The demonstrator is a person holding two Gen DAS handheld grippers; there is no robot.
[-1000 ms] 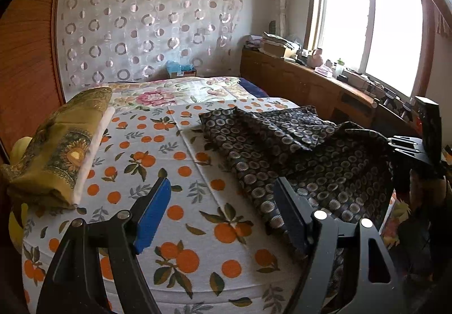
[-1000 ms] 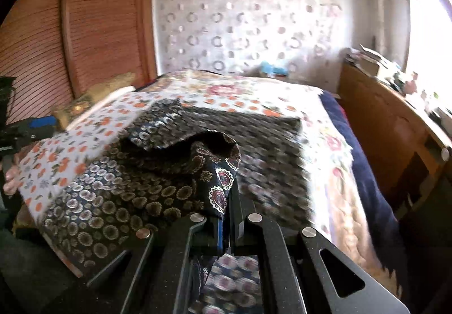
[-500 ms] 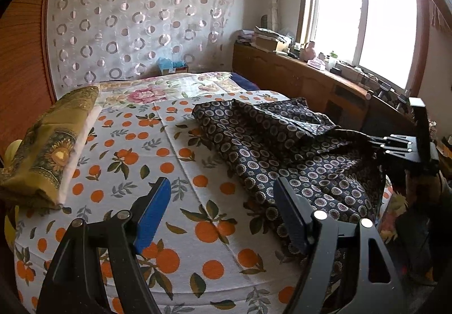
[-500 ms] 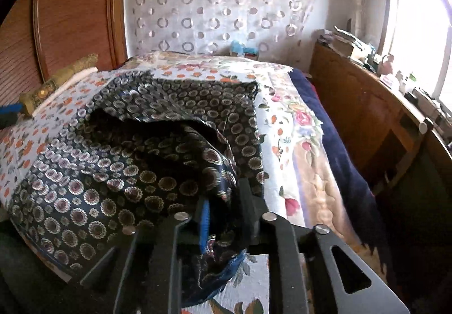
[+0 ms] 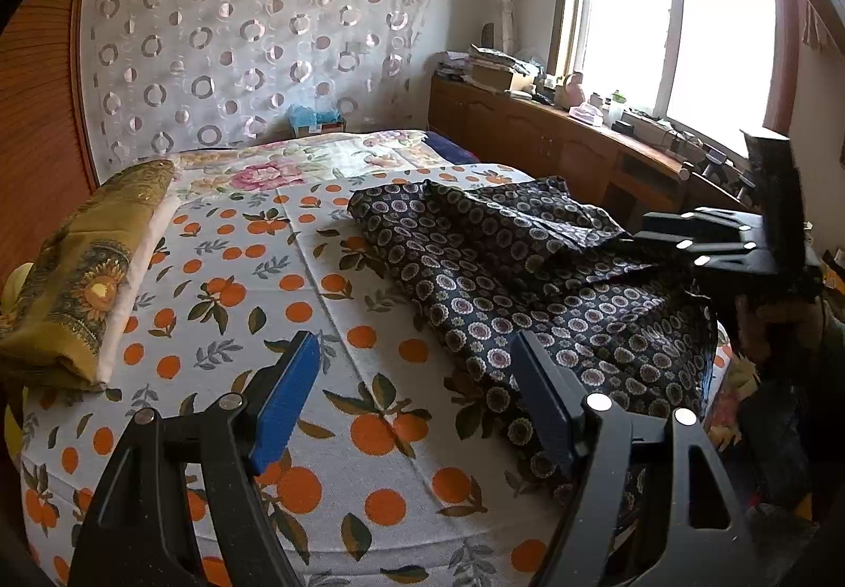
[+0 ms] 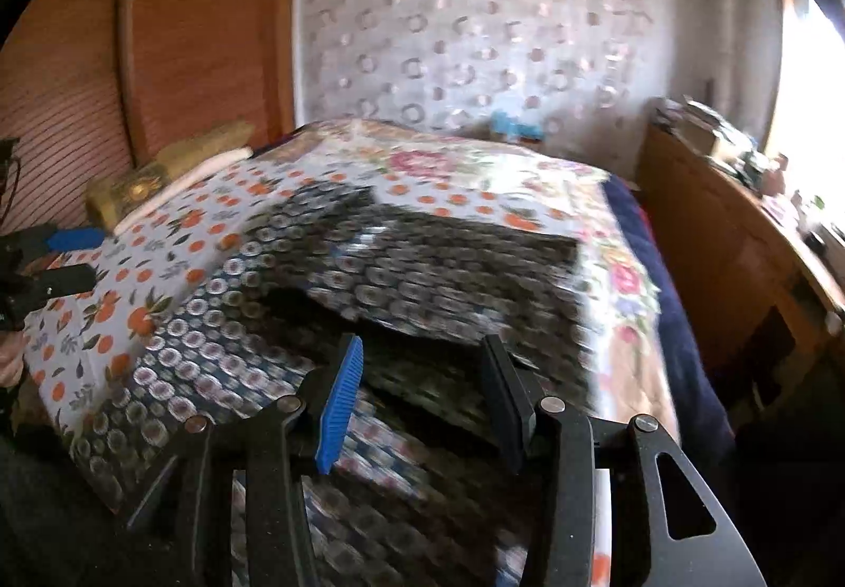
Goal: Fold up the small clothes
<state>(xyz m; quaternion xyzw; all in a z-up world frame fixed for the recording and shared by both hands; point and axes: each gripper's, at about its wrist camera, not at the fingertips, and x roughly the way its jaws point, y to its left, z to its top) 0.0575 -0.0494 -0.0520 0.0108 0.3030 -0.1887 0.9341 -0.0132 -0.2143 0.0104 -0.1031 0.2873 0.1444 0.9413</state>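
A dark navy garment [image 5: 528, 280] with a small round floral print lies crumpled on the right half of the bed, its near edge hanging over the bed's side. It also shows in the right wrist view [image 6: 401, 270], blurred by motion. My left gripper [image 5: 417, 375] is open and empty, above the orange-print sheet [image 5: 253, 291], left of the garment. My right gripper [image 6: 422, 375] is open, just above the garment's near part, with nothing between its pads. It also shows in the left wrist view [image 5: 628, 243] at the garment's right edge.
A folded olive-gold cloth on a white one [image 5: 90, 270] lies at the bed's left edge. A wooden headboard wall [image 6: 185, 32] runs along the left. A low wooden cabinet [image 5: 554, 148] with clutter stands under the window on the right. A floral quilt [image 5: 296, 164] covers the far end.
My right gripper has opened and let go of the garment, which dropped back onto the bed. The left gripper stayed open and drifted slightly.
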